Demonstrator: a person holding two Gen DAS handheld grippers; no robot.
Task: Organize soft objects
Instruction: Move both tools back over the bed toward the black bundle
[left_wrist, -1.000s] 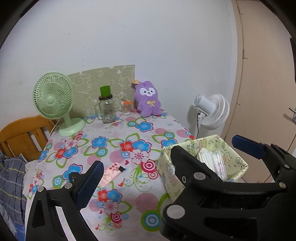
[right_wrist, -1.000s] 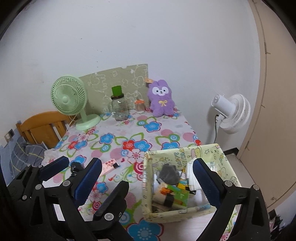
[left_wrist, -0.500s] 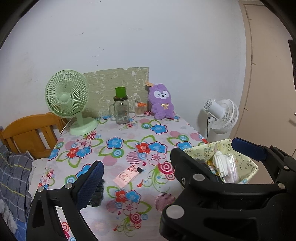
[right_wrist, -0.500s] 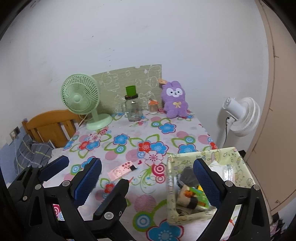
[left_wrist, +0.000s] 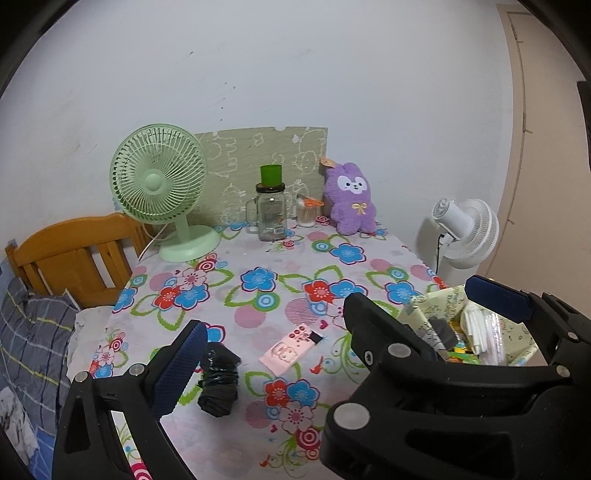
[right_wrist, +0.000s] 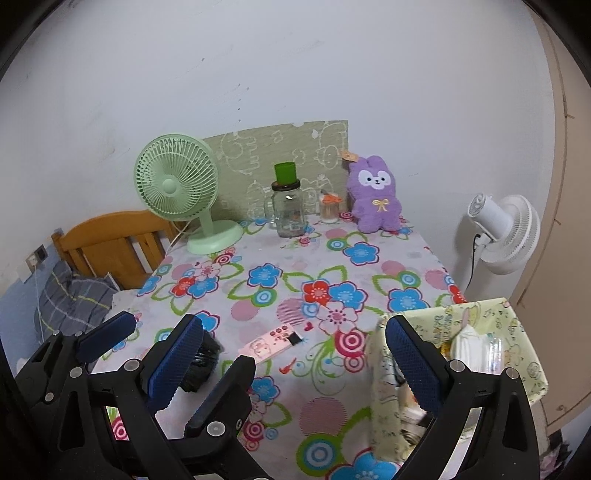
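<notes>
A purple plush rabbit (left_wrist: 351, 199) (right_wrist: 375, 195) sits upright at the table's far edge against the wall. A crumpled black soft bundle (left_wrist: 218, 384) (right_wrist: 201, 363) lies on the flowered tablecloth near the front left, partly hidden in the right wrist view by a blue pad. A pale yellow fabric box (left_wrist: 424, 314) (right_wrist: 480, 314) stands at the front right corner with several items inside. My left gripper (left_wrist: 340, 328) is open and empty above the near table. My right gripper (right_wrist: 291, 363) is open and empty, its right finger over the box.
A pink card (left_wrist: 291, 347) lies mid-table. At the back stand a green desk fan (left_wrist: 162, 188), a glass jar (left_wrist: 271, 214) topped by a green cup, and a small jar (left_wrist: 308, 214). A white floor fan (left_wrist: 465, 229) is on the right, a wooden headboard (left_wrist: 74, 254) on the left.
Both views have drawn back and shifted left: the black bundle has come into sight and the fabric box has slid toward the right edge. Both grippers have stayed open.
</notes>
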